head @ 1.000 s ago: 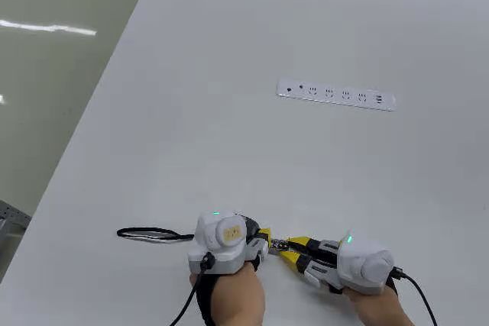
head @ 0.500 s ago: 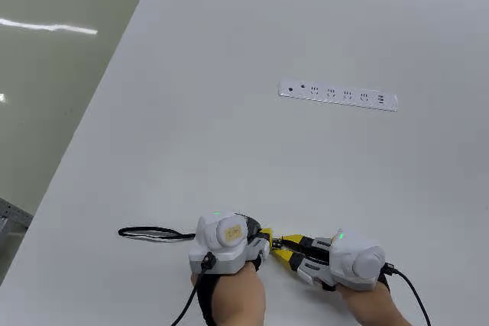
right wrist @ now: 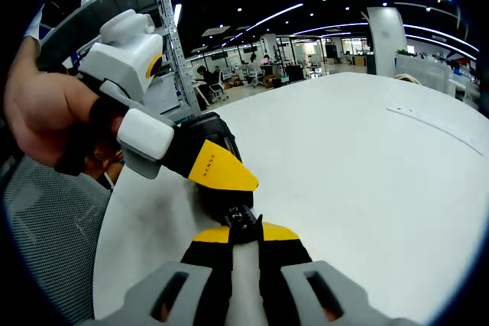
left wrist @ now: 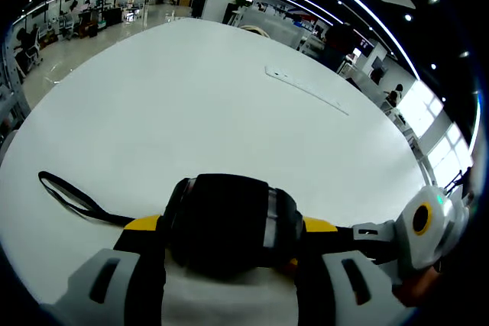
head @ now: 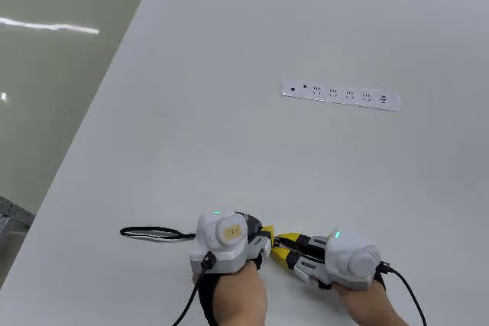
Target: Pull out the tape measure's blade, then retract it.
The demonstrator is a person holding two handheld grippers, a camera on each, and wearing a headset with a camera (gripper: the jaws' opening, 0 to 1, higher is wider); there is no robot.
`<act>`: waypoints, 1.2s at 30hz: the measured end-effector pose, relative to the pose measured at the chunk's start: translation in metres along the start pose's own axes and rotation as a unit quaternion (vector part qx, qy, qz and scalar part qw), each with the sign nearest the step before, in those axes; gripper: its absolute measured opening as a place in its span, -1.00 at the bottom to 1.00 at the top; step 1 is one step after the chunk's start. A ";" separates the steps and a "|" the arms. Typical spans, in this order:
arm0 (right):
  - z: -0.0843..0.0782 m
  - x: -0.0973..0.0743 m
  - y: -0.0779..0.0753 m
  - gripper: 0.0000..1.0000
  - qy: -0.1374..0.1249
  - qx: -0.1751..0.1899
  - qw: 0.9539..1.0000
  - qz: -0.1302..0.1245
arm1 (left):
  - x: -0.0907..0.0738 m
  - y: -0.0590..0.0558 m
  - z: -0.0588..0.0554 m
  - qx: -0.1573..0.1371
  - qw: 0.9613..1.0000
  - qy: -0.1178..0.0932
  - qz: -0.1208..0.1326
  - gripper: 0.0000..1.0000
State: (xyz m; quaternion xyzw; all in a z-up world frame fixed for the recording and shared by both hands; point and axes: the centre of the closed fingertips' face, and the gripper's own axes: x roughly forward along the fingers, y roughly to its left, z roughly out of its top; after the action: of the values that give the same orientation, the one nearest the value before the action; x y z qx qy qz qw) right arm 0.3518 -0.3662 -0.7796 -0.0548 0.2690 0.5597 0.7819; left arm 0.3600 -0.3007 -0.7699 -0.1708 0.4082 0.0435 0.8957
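The right gripper [head: 276, 248] has slid in toward the left gripper [head: 258, 239], nearly closing the gap between them. Its jaws pinch the blade tip [right wrist: 238, 217]. The left jaws clamp the black tape measure [left wrist: 229, 223] at the near edge of the table [head: 267, 158]. The strap [head: 149, 233] trails toward 9 o'clock. A power strip [head: 340, 96] lies far off at 1 o'clock.

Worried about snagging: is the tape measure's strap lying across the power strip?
No, the strap lies on the bare table near the front edge, well apart from the power strip farther back.
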 end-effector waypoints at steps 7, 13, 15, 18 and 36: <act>0.004 0.008 0.004 -0.80 0.002 -0.003 1.000 0.005 | 0.000 0.000 0.001 -0.005 1.000 0.000 -0.003 0.34; 0.006 0.010 0.006 -0.80 0.003 -0.009 1.000 0.008 | 0.000 -0.001 0.002 -0.005 1.000 -0.001 -0.005 0.35; 0.005 0.011 0.005 -0.80 0.004 -0.010 1.000 0.008 | 0.000 -0.001 0.002 -0.004 1.000 -0.001 -0.005 0.35; 0.005 0.011 0.005 -0.79 0.004 -0.013 1.000 0.008 | 0.000 -0.001 0.002 -0.003 1.000 -0.002 -0.006 0.35; 0.005 0.011 0.004 -0.76 0.006 -0.027 1.000 0.001 | 0.000 -0.001 0.001 0.006 1.000 -0.005 -0.010 0.37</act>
State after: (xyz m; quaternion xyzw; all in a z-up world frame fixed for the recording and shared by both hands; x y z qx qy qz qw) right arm 0.3529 -0.3538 -0.7797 -0.0792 0.2587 0.5672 0.7779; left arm 0.3606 -0.3013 -0.7687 -0.1691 0.4020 0.0333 0.8993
